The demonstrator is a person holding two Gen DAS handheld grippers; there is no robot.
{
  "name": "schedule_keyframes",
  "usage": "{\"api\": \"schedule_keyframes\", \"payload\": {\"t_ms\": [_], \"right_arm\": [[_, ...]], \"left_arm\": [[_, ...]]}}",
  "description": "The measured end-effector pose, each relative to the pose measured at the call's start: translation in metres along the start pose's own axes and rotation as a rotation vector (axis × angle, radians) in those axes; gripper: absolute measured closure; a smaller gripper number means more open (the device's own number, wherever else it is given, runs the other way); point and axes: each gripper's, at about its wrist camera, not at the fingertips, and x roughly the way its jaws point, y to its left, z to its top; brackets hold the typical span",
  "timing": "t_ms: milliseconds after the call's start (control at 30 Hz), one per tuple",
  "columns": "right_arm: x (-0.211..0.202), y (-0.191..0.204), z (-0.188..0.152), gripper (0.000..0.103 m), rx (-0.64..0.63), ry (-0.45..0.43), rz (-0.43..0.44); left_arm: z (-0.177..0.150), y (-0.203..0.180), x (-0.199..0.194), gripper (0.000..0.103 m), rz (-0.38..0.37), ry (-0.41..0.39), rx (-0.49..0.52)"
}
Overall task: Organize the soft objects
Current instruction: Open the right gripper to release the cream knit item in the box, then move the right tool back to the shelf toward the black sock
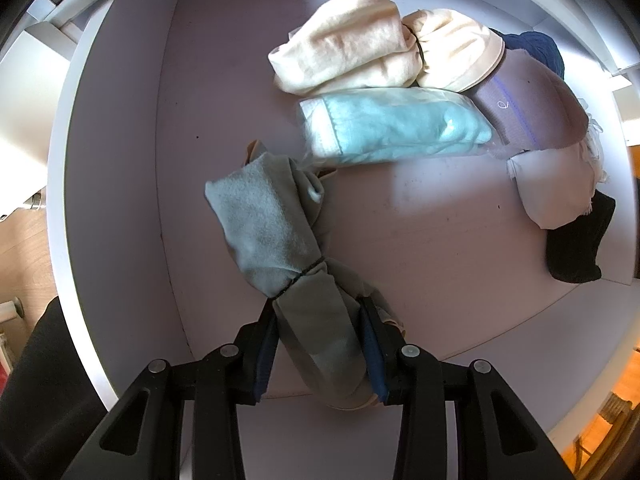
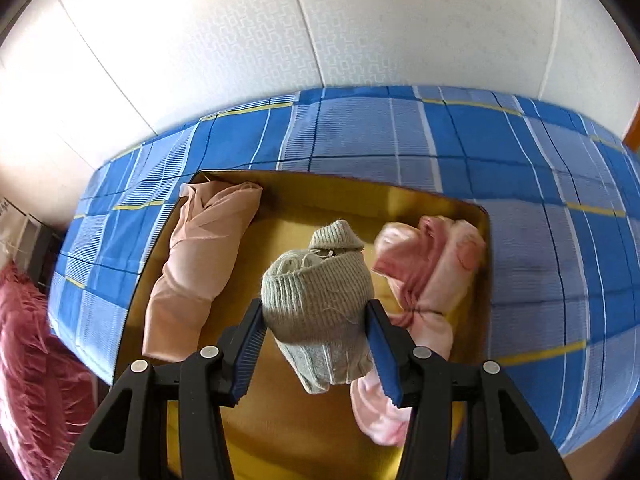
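down in the left wrist view, the left claw (image 1: 320, 344) points into a white drawer (image 1: 132, 128) and is clamped on a grey-green cloth bundle (image 1: 276, 240), its blue pads pressing both sides of the lower part. a thin dark band cinches the bundle around its middle, and the upper part leans up and to the left above the drawer floor. further back in the drawer lie a cream cloth bundle (image 1: 348, 52), a light blue folded cloth in a clear wrapper (image 1: 392, 128) touching it just below, and a mauve folded piece (image 1: 532, 104) to the right of those. a white roll (image 1: 548, 184) and a black piece (image 1: 576, 240) sit at the drawer's right side, touching each other, with a dark blue knit (image 1: 540, 46) behind the mauve one.

over in the right wrist view, the right claw (image 2: 316, 344) grips a grey knitted sock roll (image 2: 316, 292) between its pads, above a yellow tray (image 2: 288, 432). the tray rests on a bed with a blue checked sheet (image 2: 540, 200). inside the tray, a peach cloth roll (image 2: 200, 264) lies along the left wall and a pink tied bundle (image 2: 424, 280) lies by the right wall, partly behind the right finger. a red fluffy cover (image 2: 36, 360) shows at the left edge, and a white patterned wall (image 2: 320, 20) rises behind the bed.
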Motion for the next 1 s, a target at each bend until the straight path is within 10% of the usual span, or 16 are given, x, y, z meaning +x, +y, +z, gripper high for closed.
{"api": "schedule_keyframes", "payload": {"t_ms": [500, 1000], "right_arm": [[0.025, -0.003, 0.019, 0.051, -0.070, -0.072, -0.150], [-0.051, -0.051, -0.051, 0.051, -0.056, -0.203, -0.037]], "left_arm": [[0.000, 0.001, 0.001, 0.063, 0.004, 0.002, 0.002], [-0.001, -0.006, -0.002, 0.063, 0.016, -0.003, 0.010]]}}
